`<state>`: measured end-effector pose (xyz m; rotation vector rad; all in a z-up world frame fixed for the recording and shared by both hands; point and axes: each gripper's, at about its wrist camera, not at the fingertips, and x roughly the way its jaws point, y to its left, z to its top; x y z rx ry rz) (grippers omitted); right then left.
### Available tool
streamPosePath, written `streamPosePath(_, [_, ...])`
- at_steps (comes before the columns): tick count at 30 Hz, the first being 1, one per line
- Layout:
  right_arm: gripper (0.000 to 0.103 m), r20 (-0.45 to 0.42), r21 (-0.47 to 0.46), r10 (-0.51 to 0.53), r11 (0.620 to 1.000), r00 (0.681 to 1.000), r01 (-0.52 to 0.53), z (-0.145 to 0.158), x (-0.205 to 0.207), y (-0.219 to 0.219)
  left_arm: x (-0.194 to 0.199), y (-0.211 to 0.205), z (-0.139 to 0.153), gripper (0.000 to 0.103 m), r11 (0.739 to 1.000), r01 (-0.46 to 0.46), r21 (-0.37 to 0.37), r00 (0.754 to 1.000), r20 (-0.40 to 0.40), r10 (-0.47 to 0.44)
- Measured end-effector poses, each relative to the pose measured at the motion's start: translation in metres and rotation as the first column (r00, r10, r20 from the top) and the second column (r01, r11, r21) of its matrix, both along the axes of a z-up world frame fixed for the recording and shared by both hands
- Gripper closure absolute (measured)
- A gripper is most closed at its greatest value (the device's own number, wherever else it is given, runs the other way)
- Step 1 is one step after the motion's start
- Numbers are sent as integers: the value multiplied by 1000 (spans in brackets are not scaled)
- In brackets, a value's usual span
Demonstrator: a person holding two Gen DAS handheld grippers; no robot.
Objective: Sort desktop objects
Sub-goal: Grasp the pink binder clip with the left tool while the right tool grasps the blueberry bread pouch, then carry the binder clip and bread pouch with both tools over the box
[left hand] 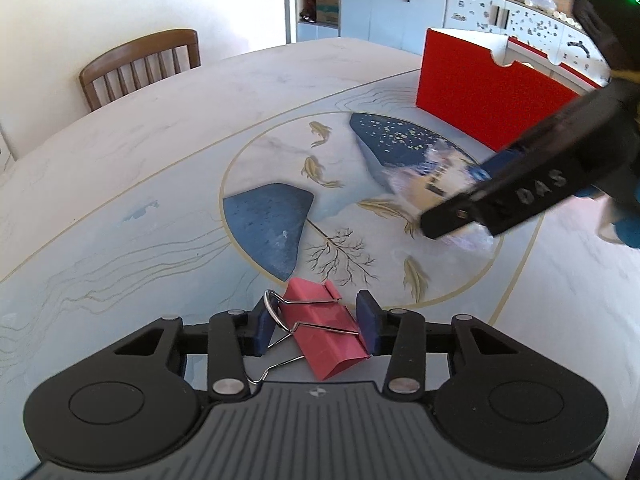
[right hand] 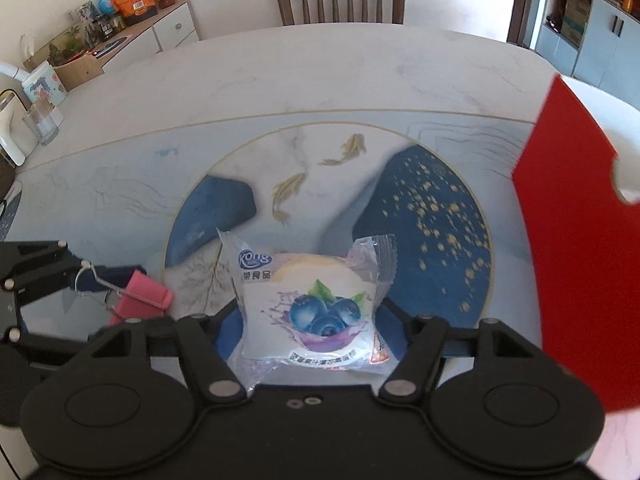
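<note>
My left gripper (left hand: 316,326) is shut on a pink binder clip (left hand: 326,330) with wire handles, just above the patterned table. It also shows at the left of the right wrist view (right hand: 90,280), with the clip (right hand: 142,294) in it. My right gripper (right hand: 310,320) is shut on a blueberry snack packet (right hand: 316,308) in a clear wrapper. In the left wrist view the right gripper (left hand: 460,220) reaches in from the right, blurred, with the packet (left hand: 436,176) in it. A red and white box (left hand: 480,96) stands at the table's far right, also seen in the right wrist view (right hand: 580,240).
A wooden chair (right hand: 340,0) stands at the table's far side. A side counter (right hand: 120,36) with snack bags, jars and glasses lies to the left. Cabinets (left hand: 400,4) stand behind the red box.
</note>
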<state>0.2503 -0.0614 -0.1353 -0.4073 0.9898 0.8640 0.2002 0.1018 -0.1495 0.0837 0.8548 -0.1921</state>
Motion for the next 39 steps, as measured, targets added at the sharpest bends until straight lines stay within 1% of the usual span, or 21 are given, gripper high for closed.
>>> streamPosePath(3, [37, -4, -2, -9, 1000, 1000, 9, 1, -4, -12, -2, 0, 1, 63, 1000, -20, -7, 1000, -6, 20])
streamPosePath(4, [37, -6, -2, -9, 1000, 1000, 9, 1, -6, -16, -2, -1, 1, 66, 1000, -28, -11, 1000, -8, 28])
streamPosePath(6, [38, -6, -4, -11, 1000, 1000, 11, 3, -9, -25, -3, -2, 3, 67, 999, -44, -24, 999, -20, 44])
streamPosePath(9, [38, -10, -4, -15, 1000, 1000, 15, 5, -13, -38, -6, -5, 4, 70, 998, -55, -24, 998, -23, 54])
streamPosePath(14, [39, -31, 12, -29, 999, 999, 30, 12, -18, -61, -13, -9, 6, 70, 996, -82, -39, 996, -32, 81])
streamPosePath(18, [39, -40, 27, -37, 999, 999, 38, 20, -21, -78, -19, -13, 15, 70, 993, -95, -67, 995, -29, 93])
streamPosePath(23, [39, -46, 36, -36, 999, 998, 38, 35, -27, -98, -26, -25, 34, 70, 990, -103, -99, 995, -11, 102])
streamPosePath(25, [39, -40, 37, -31, 999, 999, 32, 41, -30, -105, -26, -35, 42, 70, 991, -94, -95, 995, 4, 95])
streamPosePath(29, [39, -30, 33, -29, 999, 999, 30, 51, -31, -121, -22, -57, 61, 70, 989, -64, -133, 997, 30, 69])
streamPosePath(32, [39, -20, 42, -47, 998, 999, 48, 59, -28, -135, -19, -76, 76, 70, 988, -26, -151, 998, 57, 35])
streamPosePath(39, [39, 3, 108, -91, 990, 996, 90, 84, -12, -172, -4, -120, 106, 70, 982, 61, -177, 993, 110, -42])
